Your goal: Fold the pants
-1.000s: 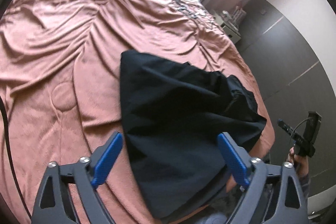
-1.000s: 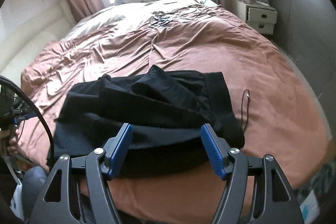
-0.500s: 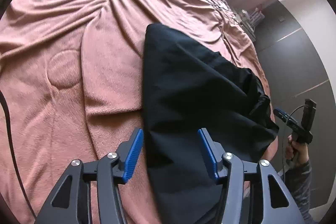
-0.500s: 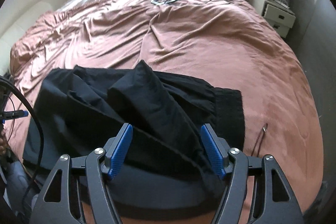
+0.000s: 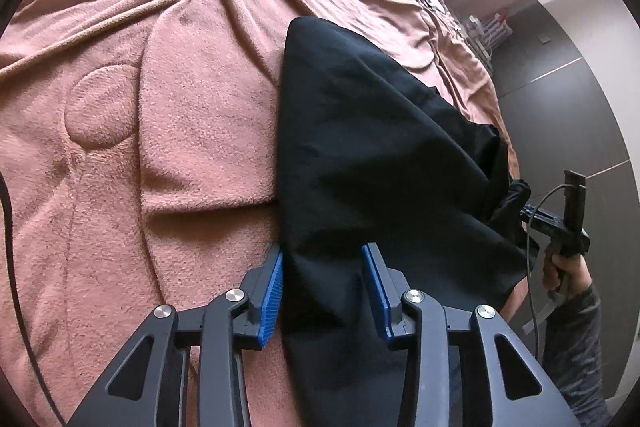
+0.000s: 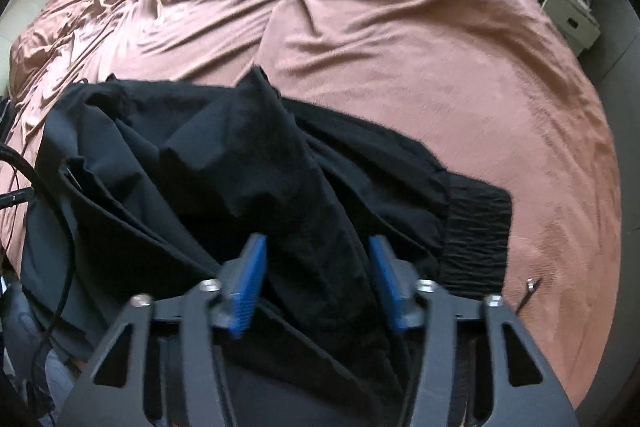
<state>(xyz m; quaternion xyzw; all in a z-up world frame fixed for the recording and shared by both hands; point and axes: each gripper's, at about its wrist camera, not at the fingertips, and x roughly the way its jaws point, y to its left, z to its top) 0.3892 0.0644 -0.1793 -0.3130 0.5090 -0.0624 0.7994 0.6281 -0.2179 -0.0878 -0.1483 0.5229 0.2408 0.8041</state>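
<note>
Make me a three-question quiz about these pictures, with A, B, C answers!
1. Where do the pants lie?
A. on the floor
B. on the bed
C. on a chair

2. What colour are the pads on the left tool?
A. blue
B. red
C. green

3. How do the pants look?
A. neatly folded
B. hung up
C. bunched and creased

Answers:
1 B: the black cloth rests on the pink cover.
2 A: both pads beside the cloth are blue.
3 C: the right tool's view shows loose folds piled near the waistband.

Both tools are closing, with cloth between their pads.
</note>
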